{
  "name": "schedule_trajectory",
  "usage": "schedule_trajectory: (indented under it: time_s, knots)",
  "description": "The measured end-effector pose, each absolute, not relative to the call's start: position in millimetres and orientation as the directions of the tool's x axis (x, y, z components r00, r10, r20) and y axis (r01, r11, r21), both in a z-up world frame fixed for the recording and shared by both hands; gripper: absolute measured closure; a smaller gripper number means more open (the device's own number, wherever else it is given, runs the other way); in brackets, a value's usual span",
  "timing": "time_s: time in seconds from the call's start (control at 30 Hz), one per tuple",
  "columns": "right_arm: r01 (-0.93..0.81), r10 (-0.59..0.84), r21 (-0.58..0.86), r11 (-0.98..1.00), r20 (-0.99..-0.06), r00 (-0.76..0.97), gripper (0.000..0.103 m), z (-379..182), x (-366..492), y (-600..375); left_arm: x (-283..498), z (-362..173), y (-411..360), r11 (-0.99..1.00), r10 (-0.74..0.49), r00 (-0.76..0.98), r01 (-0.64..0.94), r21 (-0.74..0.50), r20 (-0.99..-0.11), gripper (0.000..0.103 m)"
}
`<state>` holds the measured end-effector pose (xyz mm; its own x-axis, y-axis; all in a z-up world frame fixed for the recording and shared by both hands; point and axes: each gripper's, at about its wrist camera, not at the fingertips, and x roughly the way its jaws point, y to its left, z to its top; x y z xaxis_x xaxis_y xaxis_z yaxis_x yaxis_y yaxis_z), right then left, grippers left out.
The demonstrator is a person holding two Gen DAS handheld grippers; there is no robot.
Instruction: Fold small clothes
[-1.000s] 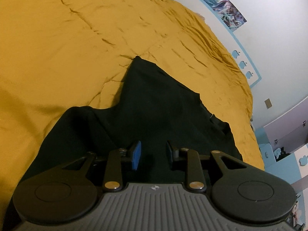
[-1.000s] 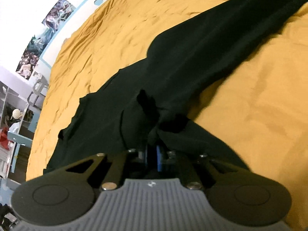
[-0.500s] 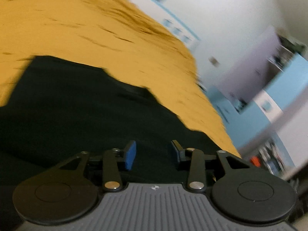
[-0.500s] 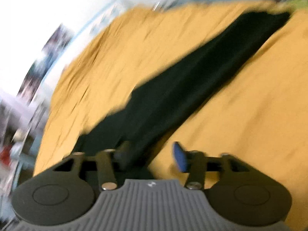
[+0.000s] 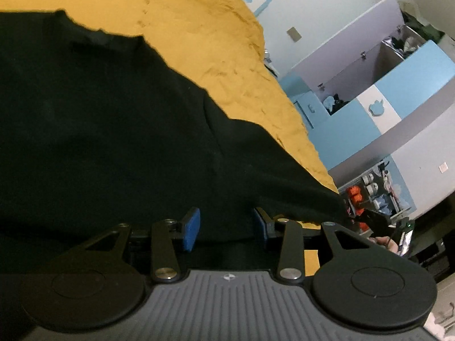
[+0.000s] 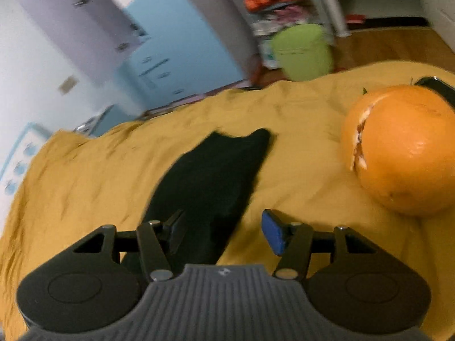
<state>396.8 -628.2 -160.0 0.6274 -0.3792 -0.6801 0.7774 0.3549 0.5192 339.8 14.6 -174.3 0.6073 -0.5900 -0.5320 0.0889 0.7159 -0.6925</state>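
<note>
While both sets of jaws are standing open and empty, you are between folds; the black garment (image 5: 113,130) is needing a fresh edge grasp.

black garment (image 5: 99,130) cut off at frame left; cabinets (image 6: 159,42) upper left motion-blurred; orange ball (image 6: 403,150) cropped at right edge

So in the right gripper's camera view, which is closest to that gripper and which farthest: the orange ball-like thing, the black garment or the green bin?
1. black garment, just ahead, slightly left.
2. orange ball-like thing, on the bed, right.
3. green bin, on the floor beyond the bed.
</note>
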Motion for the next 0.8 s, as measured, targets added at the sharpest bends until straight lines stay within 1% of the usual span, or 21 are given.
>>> schedule_trajectory:
  time_s: [0.03, 0.13, 0.2, 0.23, 0.27, 0.3, 0.37, 0.47, 0.6, 0.73, 0.8]
  knots:
    - [0.773, -0.388, 0.542, 0.331, -0.668, 0.635, 0.047, -164, 401, -633, 340, -178, 14, 0.707, -0.597, 0.605, 0.086, -0.702, -0.527, 0.057]
    - [0.767, -0.43, 0.567, 0.299, -0.638, 0.639, 0.047, -172, 408, -645, 344, -187, 14, 0.723, -0.586, 0.583, 0.062, -0.688, -0.563, 0.057]
    - [0.762, -0.443, 0.581, 0.287, -0.625, 0.643, 0.048, -174, 413, -651, 345, -193, 13, 0.722, -0.586, 0.576, 0.054, -0.689, -0.57, 0.057]
    - [0.76, -0.443, 0.581, 0.292, -0.622, 0.646, 0.052, -174, 416, -651, 345, -195, 12, 0.724, -0.586, 0.574, 0.052, -0.688, -0.572, 0.057]
    - [0.767, -0.443, 0.566, 0.303, -0.629, 0.639, 0.072, -175, 420, -653, 345, -195, 12, 0.726, -0.582, 0.575, 0.049, -0.686, -0.575, 0.057]
    - [0.77, -0.443, 0.557, 0.313, -0.631, 0.636, 0.086, -175, 422, -654, 345, -195, 12, 0.723, -0.583, 0.576, 0.047, -0.689, -0.573, 0.057]
    - [0.76, -0.452, 0.566, 0.32, -0.613, 0.648, 0.092, -173, 421, -659, 345, -194, 13, 0.715, -0.586, 0.578, 0.039, -0.698, -0.568, 0.057]
    - [0.733, -0.46, 0.578, 0.36, -0.573, 0.678, 0.093, -155, 411, -650, 341, -186, 17, 0.707, -0.588, 0.596, 0.049, -0.706, -0.547, 0.057]
    - [0.673, -0.421, 0.601, 0.431, -0.525, 0.739, 0.093, -114, 408, -632, 331, -167, 30, 0.701, -0.585, 0.625, 0.069, -0.71, -0.516, 0.057]
    - [0.564, -0.334, 0.648, 0.512, -0.454, 0.826, 0.095, -64, 406, -593, 312, -146, 59, 0.708, -0.55, 0.672, 0.061, -0.703, -0.495, 0.057]
    - [0.482, -0.269, 0.663, 0.574, -0.403, 0.875, 0.097, -36, 407, -559, 299, -138, 79, 0.713, -0.524, 0.698, 0.045, -0.7, -0.488, 0.057]
